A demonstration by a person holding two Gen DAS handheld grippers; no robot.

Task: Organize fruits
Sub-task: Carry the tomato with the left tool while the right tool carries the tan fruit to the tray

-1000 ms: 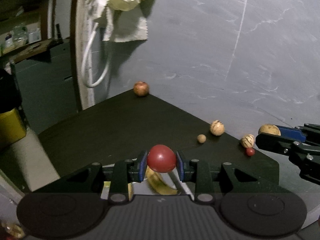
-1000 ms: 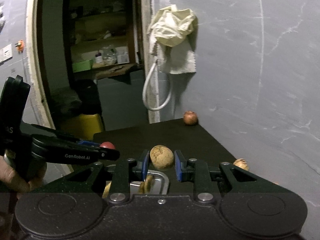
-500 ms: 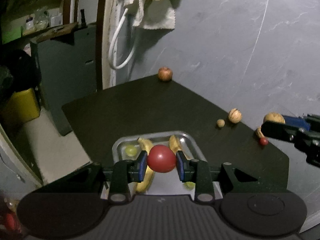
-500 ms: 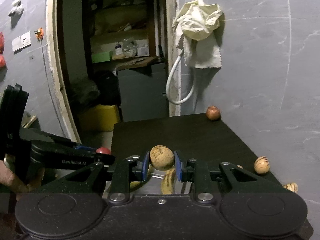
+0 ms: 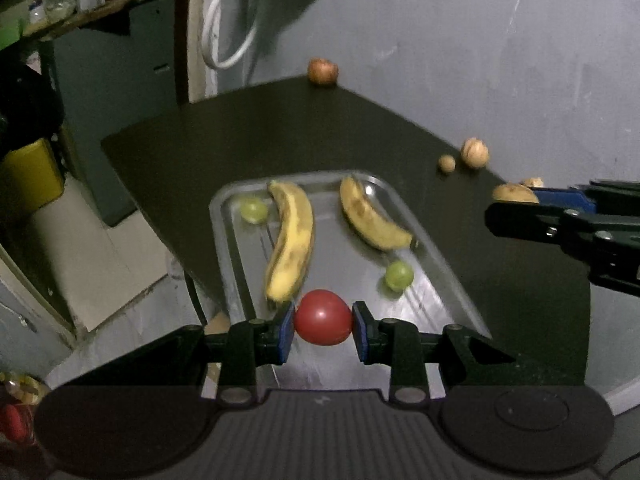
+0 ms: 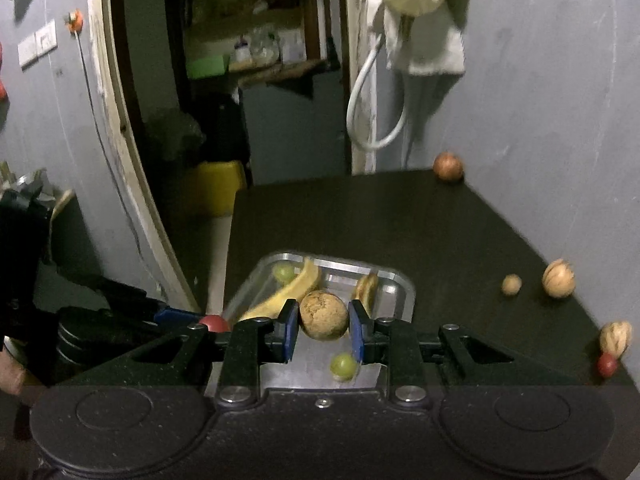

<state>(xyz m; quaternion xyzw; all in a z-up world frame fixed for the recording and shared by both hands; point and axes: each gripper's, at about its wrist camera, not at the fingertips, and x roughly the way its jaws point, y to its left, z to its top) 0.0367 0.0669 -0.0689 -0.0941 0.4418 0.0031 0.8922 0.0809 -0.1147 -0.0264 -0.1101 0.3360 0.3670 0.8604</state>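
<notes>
White cloth [image 6: 420, 4] and cable loop [image 6: 376, 112] on wall; yellow container [image 6: 214, 192] on floor

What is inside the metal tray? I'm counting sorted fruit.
The metal tray holds two bananas and two green grapes. Its near end is hidden behind the tongs.

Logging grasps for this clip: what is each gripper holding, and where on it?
Left gripper clamps the red tomato across its sides; right gripper clamps the round brown fruit likewise.

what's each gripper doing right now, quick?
Left gripper: closed on a red tomato, above the metal tray.
Right gripper: closed on a round brown fruit, also above the tray.
</notes>
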